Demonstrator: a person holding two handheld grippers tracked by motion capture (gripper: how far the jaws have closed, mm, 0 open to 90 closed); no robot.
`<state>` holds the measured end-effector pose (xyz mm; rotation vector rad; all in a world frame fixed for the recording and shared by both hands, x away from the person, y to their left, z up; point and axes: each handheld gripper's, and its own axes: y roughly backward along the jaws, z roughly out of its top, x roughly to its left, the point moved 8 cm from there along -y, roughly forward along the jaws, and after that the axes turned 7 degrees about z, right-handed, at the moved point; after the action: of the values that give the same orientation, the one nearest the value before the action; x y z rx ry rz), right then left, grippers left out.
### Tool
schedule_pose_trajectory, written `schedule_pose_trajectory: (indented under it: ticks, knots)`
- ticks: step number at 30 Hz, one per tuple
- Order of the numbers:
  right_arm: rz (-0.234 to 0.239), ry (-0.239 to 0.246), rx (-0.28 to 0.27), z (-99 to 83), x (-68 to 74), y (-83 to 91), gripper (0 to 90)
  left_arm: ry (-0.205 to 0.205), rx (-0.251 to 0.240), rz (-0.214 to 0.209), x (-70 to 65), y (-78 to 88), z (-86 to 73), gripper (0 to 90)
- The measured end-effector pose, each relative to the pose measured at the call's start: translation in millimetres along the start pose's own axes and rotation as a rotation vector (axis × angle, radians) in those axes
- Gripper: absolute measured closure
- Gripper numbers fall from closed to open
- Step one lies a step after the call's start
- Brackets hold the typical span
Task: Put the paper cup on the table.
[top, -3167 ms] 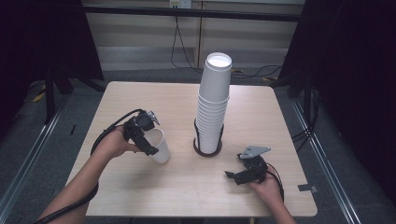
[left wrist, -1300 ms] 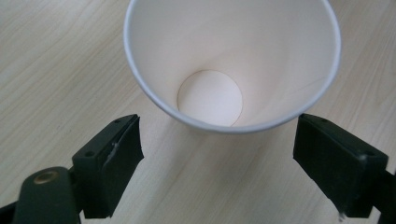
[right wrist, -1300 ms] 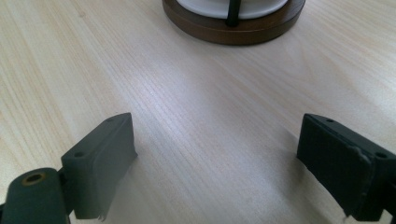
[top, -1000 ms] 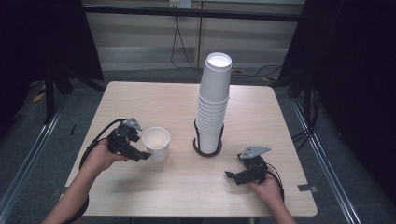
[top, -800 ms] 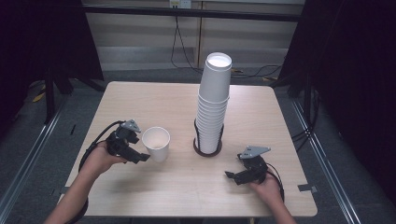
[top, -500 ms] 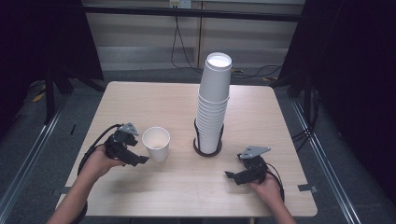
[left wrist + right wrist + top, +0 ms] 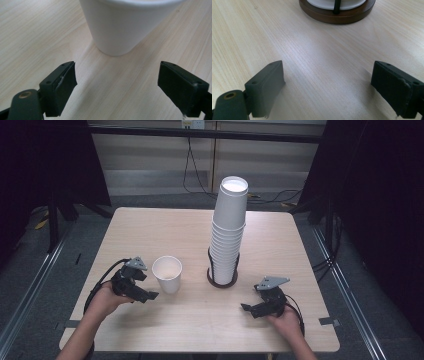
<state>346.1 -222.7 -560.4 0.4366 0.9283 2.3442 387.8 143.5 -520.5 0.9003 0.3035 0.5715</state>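
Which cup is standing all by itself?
The single white cup beside the left claw; the others are piled in the tall stack.

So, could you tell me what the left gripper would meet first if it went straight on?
Most likely the single white cup: the left gripper, jaws open and empty, points at its base.

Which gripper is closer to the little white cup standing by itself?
The left. The left gripper sits just beside the single cup, jaws apart and not touching it. The right gripper rests far off, past the cup stack, near the table's front edge.
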Motion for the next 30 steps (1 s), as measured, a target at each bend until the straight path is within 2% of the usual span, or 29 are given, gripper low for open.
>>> schedule_pose_trajectory:
  ticks: [8,30]
  knots:
    - [0.0,0.0,0.0,0.0,0.0,0.0,10.8,0.021,-0.015,0.005,-0.7,-2.9,-9.3,15.0]
    - [0.0,0.0,0.0,0.0,0.0,0.0,10.8,0.037,-0.029,0.023,-2.5,-11.1,-37.2,14.5]
